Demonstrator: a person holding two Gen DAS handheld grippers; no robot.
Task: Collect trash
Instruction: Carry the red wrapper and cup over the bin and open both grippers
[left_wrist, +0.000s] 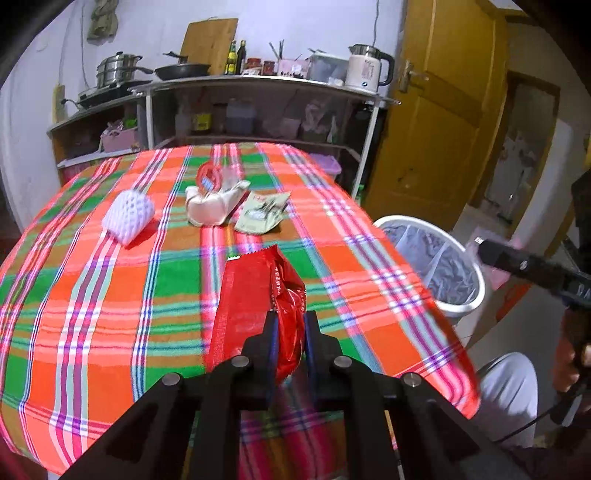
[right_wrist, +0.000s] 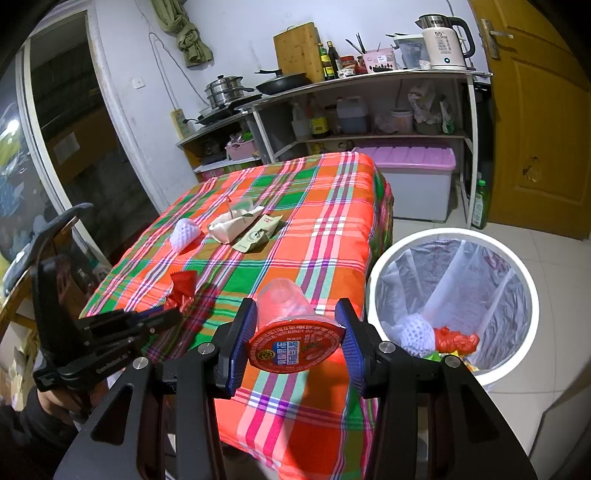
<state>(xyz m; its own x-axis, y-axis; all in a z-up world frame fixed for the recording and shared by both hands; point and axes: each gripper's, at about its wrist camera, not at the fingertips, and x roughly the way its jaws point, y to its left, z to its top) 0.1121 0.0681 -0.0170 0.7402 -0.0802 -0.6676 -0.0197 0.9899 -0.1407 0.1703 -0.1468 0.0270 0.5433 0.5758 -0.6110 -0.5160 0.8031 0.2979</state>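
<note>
- The left gripper (left_wrist: 290, 321) has its jaws clenched on a red wrapper (left_wrist: 258, 295), pinching its crumpled end; the flat, serrated end sticks forward over the near part of the checked surface (left_wrist: 92, 295)
- From the right wrist view the same wrapper (right_wrist: 183, 286) hangs at the surface's left edge, and whether it touches the cloth cannot be told
- The right gripper (right_wrist: 295, 332) is grasping a clear plastic cup (right_wrist: 284, 306) lying on its side (its red foil lid (right_wrist: 295, 349) faces the camera), the blue pads pressed against the lid's rim on both sides, above the surface's near right corner
- A white bin (right_wrist: 376, 280) with a clear liner stands on the floor just beside the surface's right edge; inside lie a white foam net and red and other scraps
- Toward the far middle of the surface rest a white foam fruit net (left_wrist: 127, 216), a crumpled white bag (left_wrist: 212, 208) with another clear cup (left_wrist: 214, 175) behind it, and a flattened greenish carton (left_wrist: 262, 214)
</note>
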